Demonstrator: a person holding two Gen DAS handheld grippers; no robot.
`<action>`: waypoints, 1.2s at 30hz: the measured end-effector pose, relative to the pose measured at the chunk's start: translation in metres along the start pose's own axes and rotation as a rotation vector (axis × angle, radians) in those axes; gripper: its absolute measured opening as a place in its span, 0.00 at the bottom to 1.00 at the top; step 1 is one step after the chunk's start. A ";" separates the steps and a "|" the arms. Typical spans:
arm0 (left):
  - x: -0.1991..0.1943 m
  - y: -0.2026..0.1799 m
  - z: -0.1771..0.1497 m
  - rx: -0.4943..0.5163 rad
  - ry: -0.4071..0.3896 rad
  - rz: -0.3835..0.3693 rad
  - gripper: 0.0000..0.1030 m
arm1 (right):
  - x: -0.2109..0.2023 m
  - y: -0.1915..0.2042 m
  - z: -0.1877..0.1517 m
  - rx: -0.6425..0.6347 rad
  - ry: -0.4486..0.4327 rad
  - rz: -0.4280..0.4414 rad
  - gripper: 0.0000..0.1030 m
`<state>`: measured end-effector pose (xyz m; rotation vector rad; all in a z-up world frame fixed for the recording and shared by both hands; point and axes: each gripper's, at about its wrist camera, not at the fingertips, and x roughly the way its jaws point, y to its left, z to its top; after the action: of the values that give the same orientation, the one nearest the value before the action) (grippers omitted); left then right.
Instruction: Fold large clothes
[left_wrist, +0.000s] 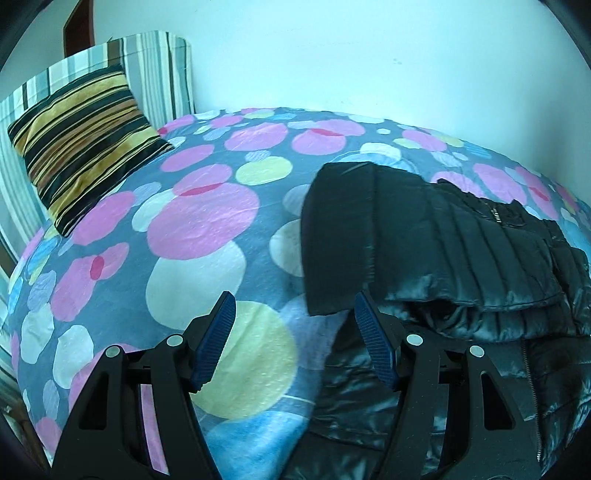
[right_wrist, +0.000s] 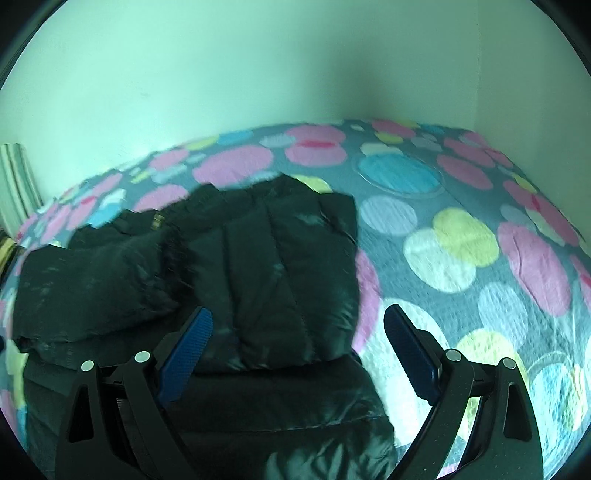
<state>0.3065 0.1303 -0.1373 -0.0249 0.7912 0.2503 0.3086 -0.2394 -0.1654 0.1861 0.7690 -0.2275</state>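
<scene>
Jacket seemingly lies lengthwise toward the wall, sleeves folded in; each hand-held gripper gapes empty.

Black quilted puffer jacket, shiny, sleeves folded across body, lying flat on spotted bedspread.

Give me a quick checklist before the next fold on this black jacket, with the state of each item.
1. Left gripper open, nothing between its pads: ok.
2. Right gripper open, nothing gripped: ok.
3. Black jacket lies on the spotted bedspread: ok.
4. Both sleeves folded in over the body: ok.
5. Striped cushion apart from the jacket: ok.
6. Jacket hem lies flat: cannot tell, hidden below the grippers.
</scene>
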 end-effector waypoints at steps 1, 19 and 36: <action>0.003 0.004 -0.001 -0.001 0.004 0.006 0.65 | -0.002 0.007 0.004 -0.015 0.002 0.034 0.90; 0.041 0.016 -0.006 -0.002 0.076 0.030 0.65 | 0.077 0.101 0.020 -0.141 0.200 0.203 0.52; 0.041 -0.017 0.027 0.024 0.006 -0.011 0.66 | 0.029 0.006 0.044 -0.018 0.064 0.091 0.11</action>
<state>0.3571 0.1254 -0.1491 -0.0078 0.8002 0.2303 0.3593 -0.2486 -0.1547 0.2114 0.8240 -0.1284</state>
